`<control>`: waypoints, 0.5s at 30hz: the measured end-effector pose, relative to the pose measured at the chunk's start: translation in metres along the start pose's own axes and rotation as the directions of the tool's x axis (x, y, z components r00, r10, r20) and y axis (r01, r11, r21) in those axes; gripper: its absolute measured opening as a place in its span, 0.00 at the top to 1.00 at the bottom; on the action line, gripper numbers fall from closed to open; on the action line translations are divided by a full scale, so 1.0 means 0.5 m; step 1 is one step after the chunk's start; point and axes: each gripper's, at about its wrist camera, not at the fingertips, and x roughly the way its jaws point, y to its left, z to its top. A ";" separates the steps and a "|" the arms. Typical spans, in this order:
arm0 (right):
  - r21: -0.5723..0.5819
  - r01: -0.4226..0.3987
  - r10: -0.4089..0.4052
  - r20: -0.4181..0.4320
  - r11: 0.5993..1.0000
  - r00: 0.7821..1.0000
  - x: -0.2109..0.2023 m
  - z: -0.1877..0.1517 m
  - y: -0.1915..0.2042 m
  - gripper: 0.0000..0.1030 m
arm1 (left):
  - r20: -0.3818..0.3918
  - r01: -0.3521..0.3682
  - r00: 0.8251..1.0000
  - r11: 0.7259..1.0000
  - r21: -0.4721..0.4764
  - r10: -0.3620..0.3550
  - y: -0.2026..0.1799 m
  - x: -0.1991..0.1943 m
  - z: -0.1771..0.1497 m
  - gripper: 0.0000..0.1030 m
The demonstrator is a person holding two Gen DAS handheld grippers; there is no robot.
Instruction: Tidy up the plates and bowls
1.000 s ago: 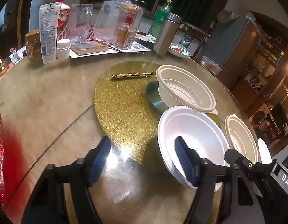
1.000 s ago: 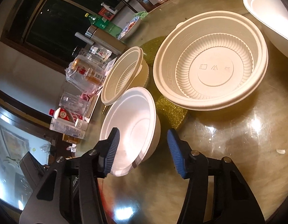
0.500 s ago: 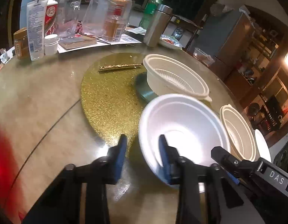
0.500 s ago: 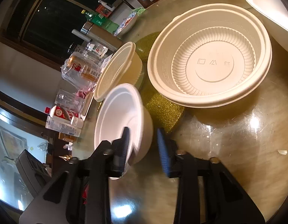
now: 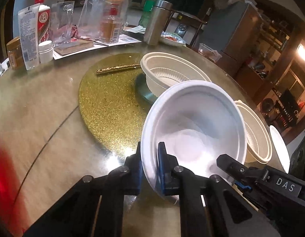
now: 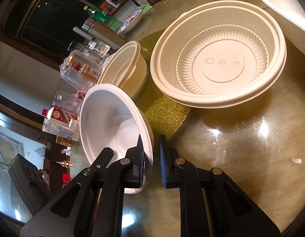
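A white foam bowl (image 5: 196, 118) sits tilted near the table's front edge, partly over a gold glitter mat (image 5: 109, 98). My left gripper (image 5: 150, 167) is closing on its near rim, one blue pad inside and one outside, pressing the wall. From the other side, my right gripper (image 6: 152, 158) is closing on the rim of the same white bowl (image 6: 109, 122). Cream ribbed bowls stand close by: one (image 5: 172, 73) behind the white bowl, another (image 5: 255, 134) to its right. The second also fills the right wrist view as the large cream bowl (image 6: 221, 65).
A second white bowl (image 6: 287, 2) lies beyond the large cream one. A gold utensil (image 5: 116, 68) rests on the mat. Bottles, jars, a steel flask (image 5: 156, 23) and a plastic bag crowd the far edge of the round glass table (image 5: 33, 108).
Both grippers went from wide open to closed on the white bowl's rim. The bowl has tipped up from lying flat.
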 end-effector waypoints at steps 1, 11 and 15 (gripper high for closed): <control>0.001 -0.003 0.003 0.001 1.000 1.000 -0.001 0.000 0.000 0.87 | -0.006 0.010 1.000 1.000 -0.008 -0.010 0.003 0.000 0.001 0.90; -0.010 -0.009 0.009 -0.014 1.000 1.000 0.000 -0.001 0.004 0.90 | -0.053 0.109 0.992 0.988 -0.109 -0.116 0.032 0.005 0.003 0.92; -0.028 0.002 -0.003 -0.024 1.000 1.000 -0.002 -0.003 0.008 0.91 | -0.059 0.133 0.988 0.981 -0.139 -0.143 0.041 0.006 0.006 0.93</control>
